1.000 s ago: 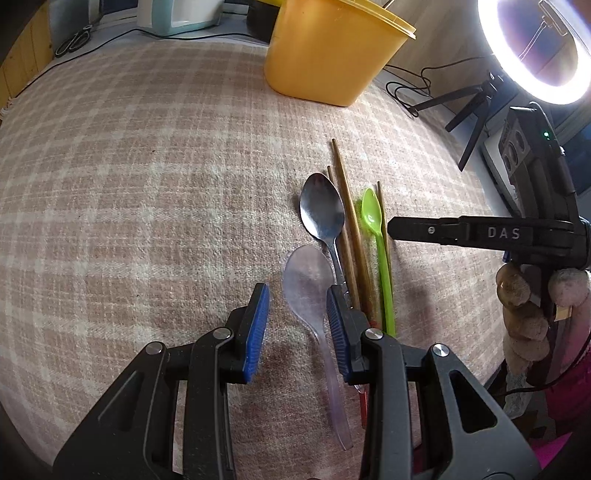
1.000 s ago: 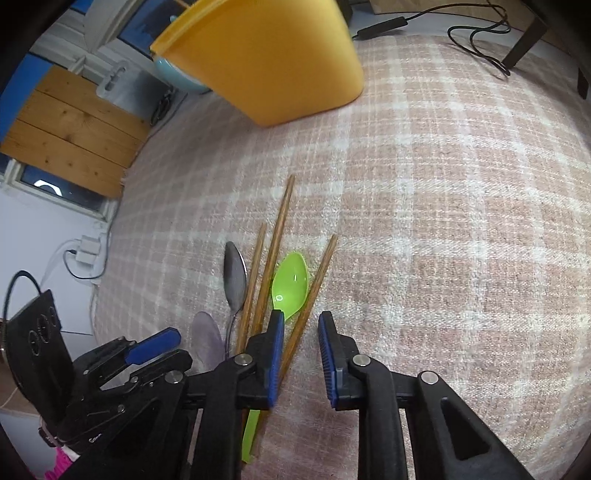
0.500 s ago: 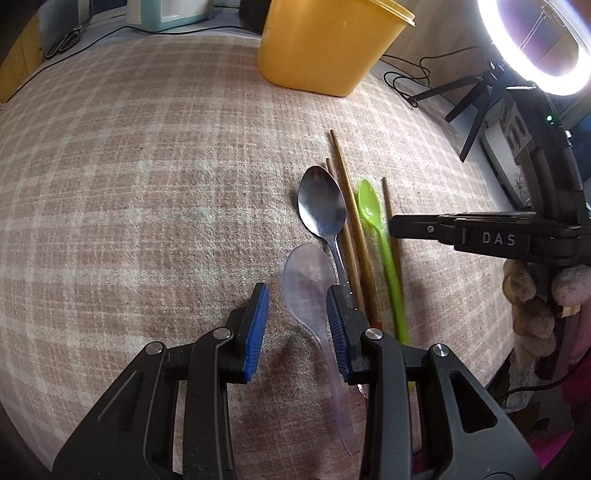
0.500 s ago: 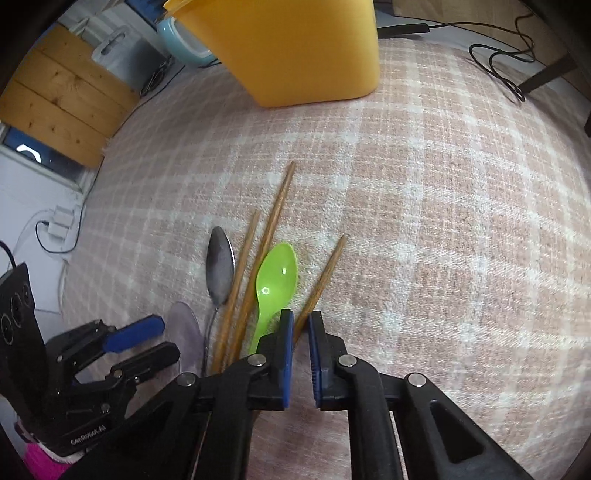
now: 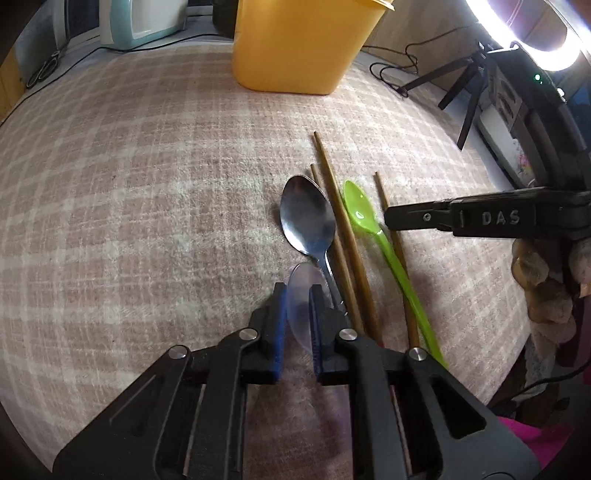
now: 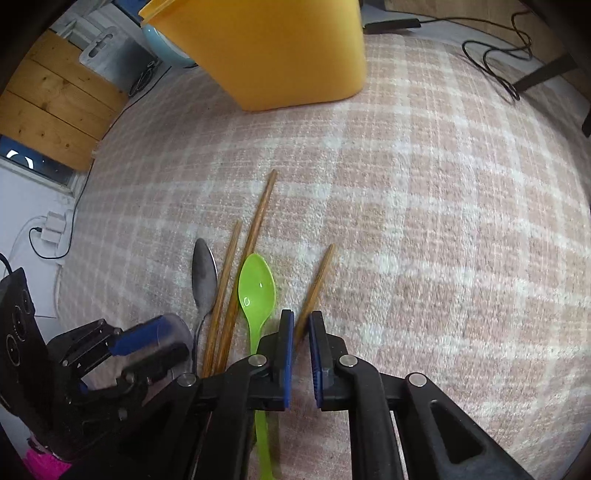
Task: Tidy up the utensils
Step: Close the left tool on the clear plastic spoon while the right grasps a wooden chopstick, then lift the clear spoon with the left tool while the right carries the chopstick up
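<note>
On the checked cloth [image 5: 147, 221] lie a metal spoon [image 5: 306, 221], a green plastic spoon [image 5: 360, 212], two chopsticks side by side [image 5: 343, 229] and a single chopstick [image 5: 384, 199]. A clear plastic spoon [image 5: 301, 317] sits nearest me. My left gripper [image 5: 298, 291] is closing, and its blue pads press on that spoon's bowl. In the right wrist view my right gripper [image 6: 301, 317] is shut on the lower part of the single chopstick [image 6: 317, 284], beside the green spoon [image 6: 256, 288]. The yellow container [image 5: 295, 40] stands at the back.
A ring light [image 5: 554, 62] on a small tripod [image 5: 461, 85] and loose cables stand at the back right by the table edge. A teal appliance [image 5: 144, 22] and scissors [image 5: 44, 70] are at the back left. A person's fingers [image 5: 539, 273] hold the right gripper.
My left jaws stood wide beside the clear spoon and have now closed onto its bowl. My right jaws closed on the single chopstick, which lay in their gap a second ago.
</note>
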Motion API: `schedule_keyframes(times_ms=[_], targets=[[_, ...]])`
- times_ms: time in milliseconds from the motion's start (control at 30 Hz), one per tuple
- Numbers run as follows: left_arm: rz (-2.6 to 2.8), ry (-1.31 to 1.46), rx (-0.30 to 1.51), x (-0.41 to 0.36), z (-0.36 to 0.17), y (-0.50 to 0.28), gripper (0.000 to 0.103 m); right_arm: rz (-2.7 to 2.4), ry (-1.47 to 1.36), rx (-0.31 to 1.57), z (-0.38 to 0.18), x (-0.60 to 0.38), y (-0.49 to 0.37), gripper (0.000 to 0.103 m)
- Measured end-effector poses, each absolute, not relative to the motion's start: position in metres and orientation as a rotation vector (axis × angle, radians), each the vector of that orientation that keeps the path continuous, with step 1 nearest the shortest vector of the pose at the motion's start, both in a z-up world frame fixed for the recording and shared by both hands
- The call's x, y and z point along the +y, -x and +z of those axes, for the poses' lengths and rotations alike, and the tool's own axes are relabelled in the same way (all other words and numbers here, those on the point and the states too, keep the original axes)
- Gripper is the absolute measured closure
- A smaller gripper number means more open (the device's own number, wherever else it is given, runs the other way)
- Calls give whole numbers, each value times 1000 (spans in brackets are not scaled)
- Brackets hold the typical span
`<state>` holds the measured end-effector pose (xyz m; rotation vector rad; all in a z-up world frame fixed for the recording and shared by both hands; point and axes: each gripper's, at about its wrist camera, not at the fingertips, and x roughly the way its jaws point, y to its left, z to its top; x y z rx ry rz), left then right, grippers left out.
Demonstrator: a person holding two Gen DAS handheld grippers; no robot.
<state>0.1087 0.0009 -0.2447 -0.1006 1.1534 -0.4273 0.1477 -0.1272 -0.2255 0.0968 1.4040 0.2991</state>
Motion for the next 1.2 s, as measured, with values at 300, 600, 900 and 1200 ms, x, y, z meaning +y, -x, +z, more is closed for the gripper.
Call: schedule_keyframes(times_ms=[300, 600, 900, 1200], targets=[[-430, 118, 1133, 0, -240, -108, 101, 312, -91, 1389, -226, -121, -152, 98], [-394, 161, 1109, 22, -229, -104, 101, 308, -207, 1344, -217, -150, -149, 99], [-381, 199, 1047, 33, -203, -105, 102, 332, -219, 1222, -177, -169, -132, 100], [-385, 209, 995, 32, -182, -107, 102, 324, -182, 1103, -142, -186, -110, 100]])
